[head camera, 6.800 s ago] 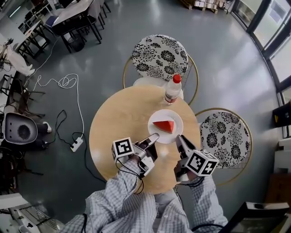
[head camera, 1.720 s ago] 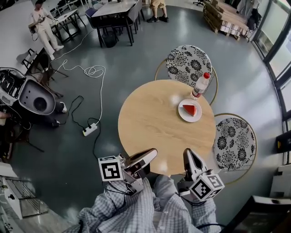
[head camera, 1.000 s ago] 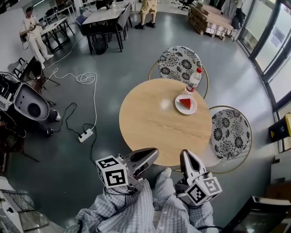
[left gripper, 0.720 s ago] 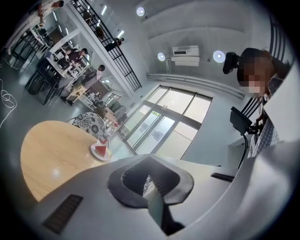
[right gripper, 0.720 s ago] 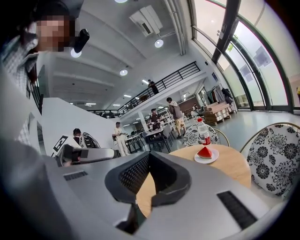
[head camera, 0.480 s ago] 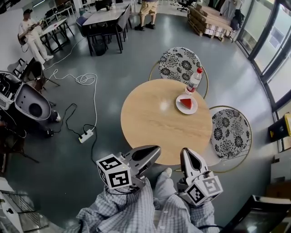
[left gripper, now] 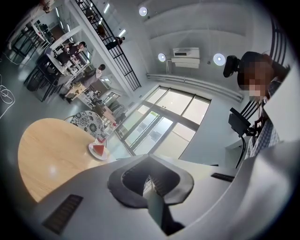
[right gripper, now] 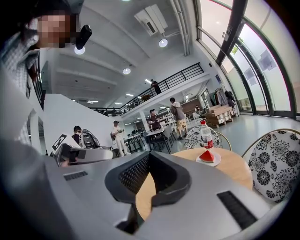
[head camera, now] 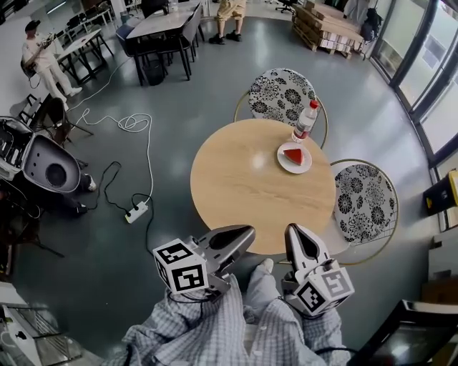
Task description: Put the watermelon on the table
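A red watermelon slice (head camera: 293, 155) lies on a white plate (head camera: 294, 166) at the far right of the round wooden table (head camera: 243, 186). A clear bottle with a red cap (head camera: 304, 121) stands just behind the plate. My left gripper (head camera: 242, 236) and right gripper (head camera: 295, 234) are both shut and hold nothing. They hover side by side off the table's near edge, well short of the plate. In the left gripper view the slice (left gripper: 98, 149) sits far off beyond the shut jaws of that gripper (left gripper: 149, 159). The right gripper view shows the slice (right gripper: 206, 156) and bottle (right gripper: 205, 135) past its own gripper (right gripper: 150, 157).
Two floral-cushioned chairs (head camera: 281, 89) (head camera: 365, 207) stand behind and to the right of the table. A power strip with cables (head camera: 139, 209) lies on the grey floor at left, near a grey machine (head camera: 43, 168). People (head camera: 39, 53), dark tables and wooden pallets (head camera: 329, 18) are at the back.
Several seconds ago both grippers were over the table beside the plate; since then they have drawn back past its near edge. Over the last second almost nothing has moved.
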